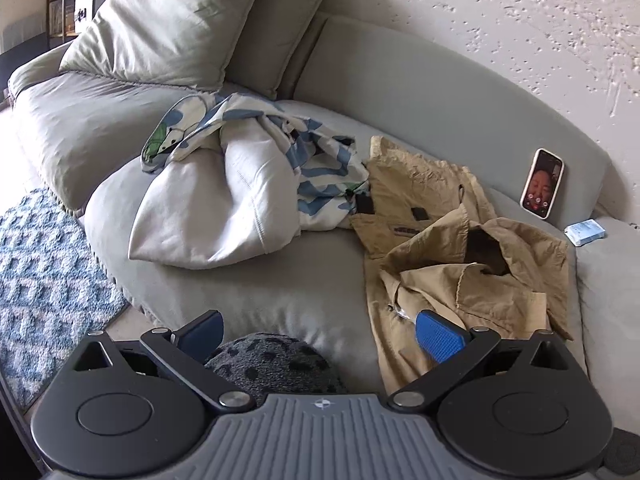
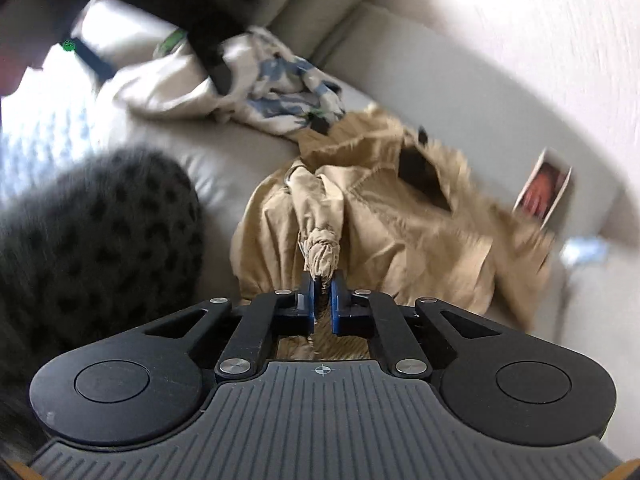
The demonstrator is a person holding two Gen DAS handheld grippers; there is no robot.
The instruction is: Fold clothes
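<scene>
Tan crumpled cotton garment [image 2: 380,216] pinched in right hand-held gripper [image 2: 323,286], clamped on bunched fabric. Left hand-held gripper [image 1: 320,330] spread wide, empty. Best: lift slowly, shake flat over grey sofa [image 1: 256,292].

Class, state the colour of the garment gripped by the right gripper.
Tan khaki jacket, pinched by the right gripper; clearest in the left wrist view.

The right gripper [image 2: 322,285] has its jaws closed on a bunched fold of the tan jacket [image 2: 384,216], which lies crumpled on the grey sofa [image 2: 420,80]. Behind it, touching its far edge, sits a heap of white fabric with blue patches [image 2: 280,92]. A grey spotted cushion [image 2: 96,232] lies to the left. A phone [image 2: 544,192] leans against the sofa back at right. The view is motion-blurred.
</scene>
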